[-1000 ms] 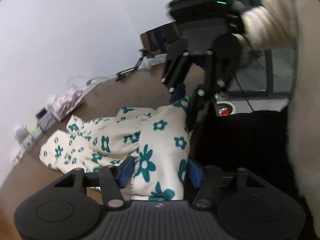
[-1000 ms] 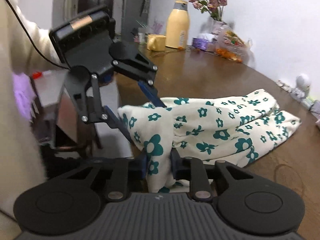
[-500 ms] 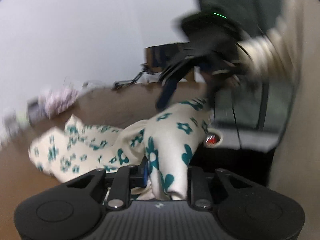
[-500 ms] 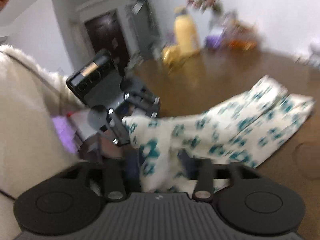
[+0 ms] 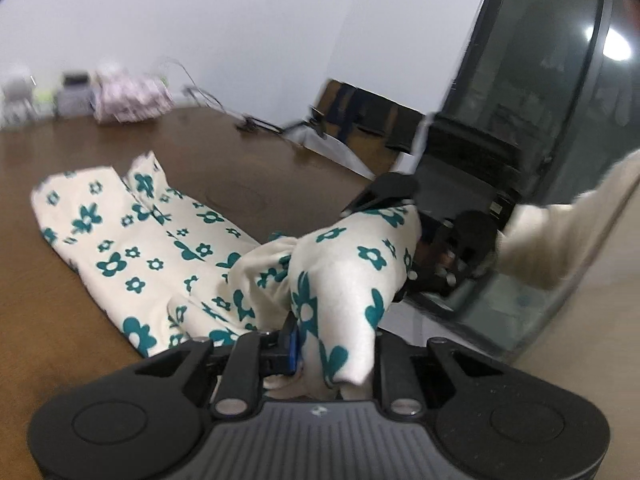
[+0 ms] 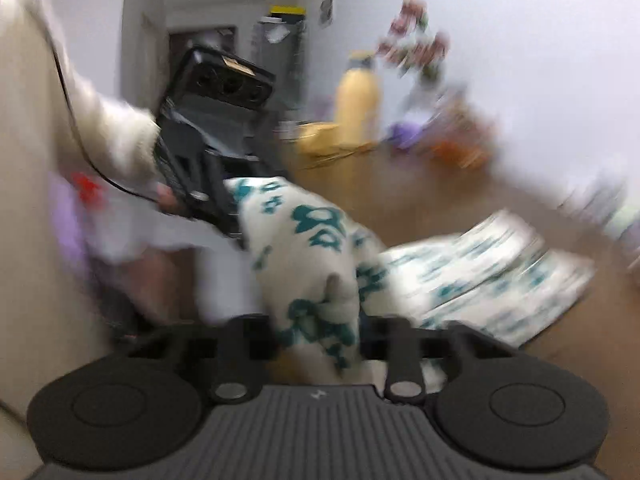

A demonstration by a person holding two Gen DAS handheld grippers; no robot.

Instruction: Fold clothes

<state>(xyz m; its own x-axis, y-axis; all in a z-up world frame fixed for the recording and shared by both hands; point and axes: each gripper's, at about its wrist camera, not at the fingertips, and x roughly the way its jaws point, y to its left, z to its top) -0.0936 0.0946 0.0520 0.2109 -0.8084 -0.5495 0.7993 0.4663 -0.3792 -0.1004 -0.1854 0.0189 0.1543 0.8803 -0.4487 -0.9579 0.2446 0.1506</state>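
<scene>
Lifted higher now, floral garment (image 5: 160, 248) stays clamped by both hand-held grippers.

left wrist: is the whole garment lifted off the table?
No: most of the garment lies flat on the table; only the near end is raised in the tongs.

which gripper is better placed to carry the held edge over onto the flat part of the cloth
Neither clearly: the left gripper and the right gripper both clamp the floral garment at its near end. The flat part lies ahead of both on the table, so probably both together.
</scene>
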